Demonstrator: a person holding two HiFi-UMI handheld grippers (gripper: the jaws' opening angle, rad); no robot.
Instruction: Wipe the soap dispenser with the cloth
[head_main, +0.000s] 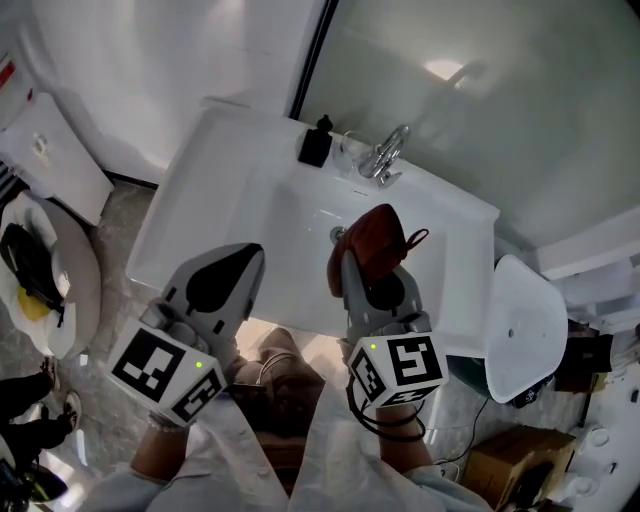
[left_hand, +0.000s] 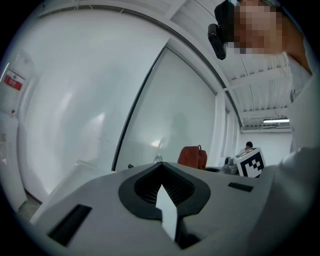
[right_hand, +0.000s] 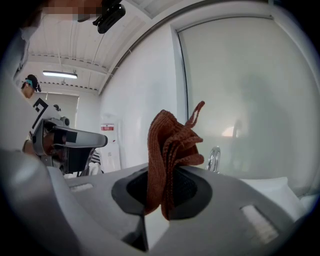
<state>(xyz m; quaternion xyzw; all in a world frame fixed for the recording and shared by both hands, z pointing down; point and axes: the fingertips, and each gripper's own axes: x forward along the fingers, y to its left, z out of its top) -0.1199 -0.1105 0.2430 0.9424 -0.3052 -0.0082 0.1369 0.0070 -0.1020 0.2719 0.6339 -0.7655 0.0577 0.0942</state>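
Standing at the back edge of the white washbasin counter (head_main: 215, 190), just left of the single chrome tap (head_main: 385, 155), the one black soap dispenser (head_main: 315, 145) has bare counter open on its left. The one rust-brown cloth (head_main: 378, 238) is clamped in the right gripper (head_main: 368, 265) above the bowl, well apart from the dispenser. The left gripper (head_main: 245, 262) hovers over the counter's front, jaws together on nothing. A frosted wall panel (head_main: 480, 120) rises behind, and grey stone floor (head_main: 125, 215) lies beside.
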